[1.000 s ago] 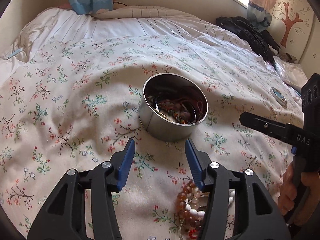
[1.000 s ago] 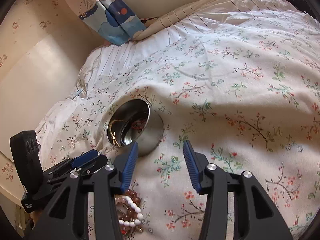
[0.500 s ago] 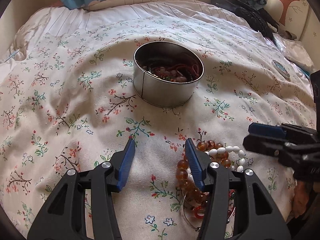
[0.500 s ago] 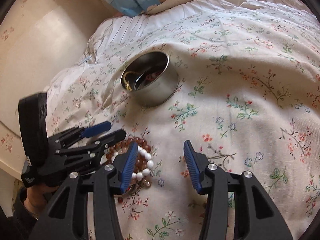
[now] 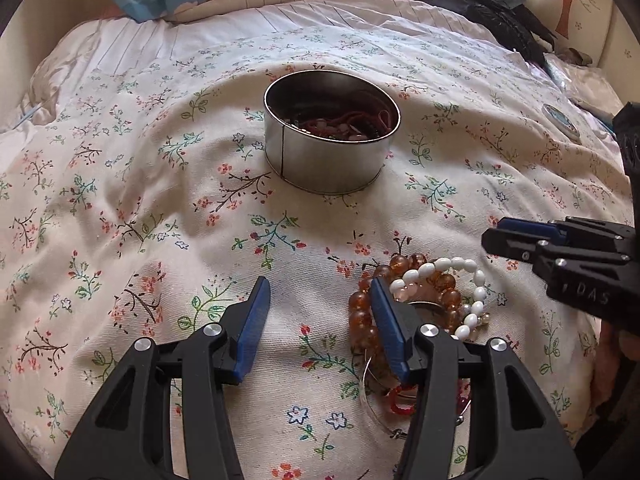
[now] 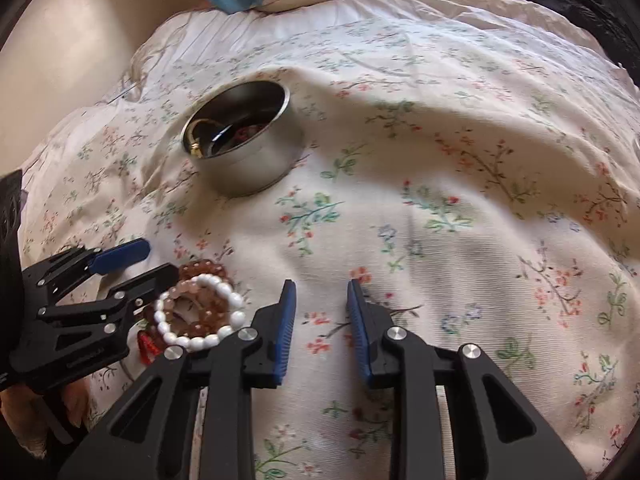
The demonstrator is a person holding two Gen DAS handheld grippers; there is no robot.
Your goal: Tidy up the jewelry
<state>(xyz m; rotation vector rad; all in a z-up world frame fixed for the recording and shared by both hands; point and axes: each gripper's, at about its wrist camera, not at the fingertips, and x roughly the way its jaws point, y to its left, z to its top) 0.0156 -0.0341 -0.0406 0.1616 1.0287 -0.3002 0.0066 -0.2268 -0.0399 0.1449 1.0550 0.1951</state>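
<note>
A floral bedspread point(image 5: 120, 200) covers the bed, and a round metal tin point(image 5: 332, 152) sits on it in the middle distance, already holding a tangle of red, dark and gold-coloured jewelry. On the near side of the tin lies a small heap of bracelets point(image 5: 424, 300): an amber bead bracelet point(image 5: 360, 312), a white bead bracelet point(image 5: 472, 304) lying over it, a pinkish bead loop among them, and a small red piece point(image 5: 400, 400) with a thin wire hoop at the near edge of the heap. The left gripper point(image 5: 318, 292) points down at the bedspread just left of the heap; its jaws stand about half open with only cloth between them, and its right finger overlaps the amber beads from the camera's angle, though contact cannot be told. The right gripper point(image 6: 322, 288) hovers over bare cloth to the right of the heap, with the bracelets just outside its left finger; its jaws are closing, the gap narrow, and nothing lies between the blue pads point(image 6: 286, 320). In the left wrist view its tips point toward the white beads from the right. A dark garment point(image 5: 500, 20) lies at the far right of the bed.
</note>
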